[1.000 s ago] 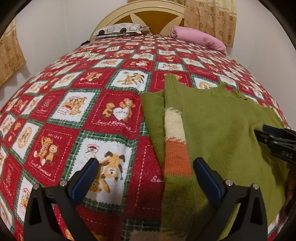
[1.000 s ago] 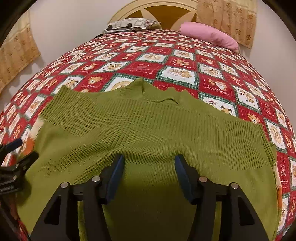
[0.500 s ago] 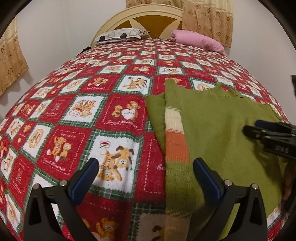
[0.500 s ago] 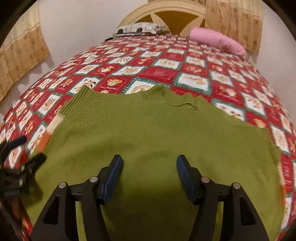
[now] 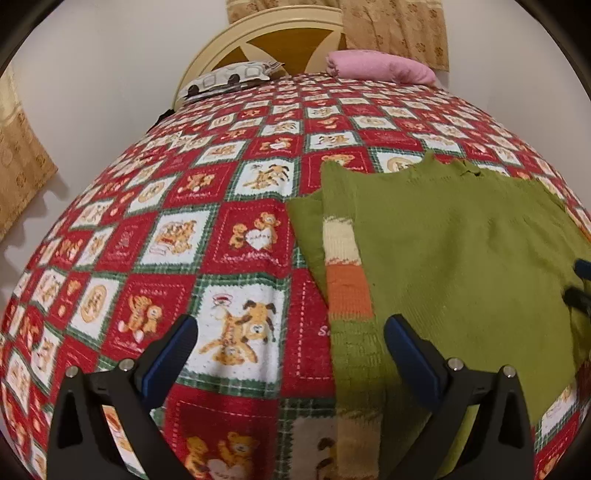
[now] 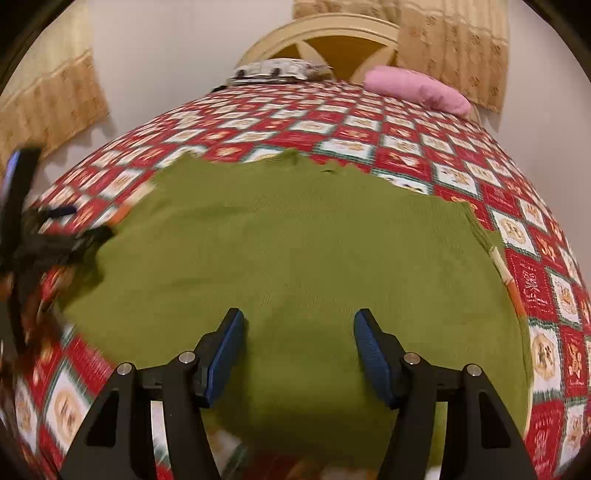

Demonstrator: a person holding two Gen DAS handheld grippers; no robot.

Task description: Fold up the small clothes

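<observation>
A small green knit sweater lies flat on the bed, its striped cream-and-orange sleeve folded along its left edge. My left gripper is open and empty above the quilt, beside the sweater's left edge. My right gripper is open and empty above the sweater's body. The right gripper's tips show at the right edge of the left wrist view. The left gripper shows blurred at the left of the right wrist view.
The bed has a red, green and white teddy-bear quilt. A patterned pillow and a pink pillow lie by the cream headboard. Curtains hang on both sides.
Both grippers have lifted and drawn back from the sweater. The right gripper's jaws have opened wider. The sweater has not moved.
</observation>
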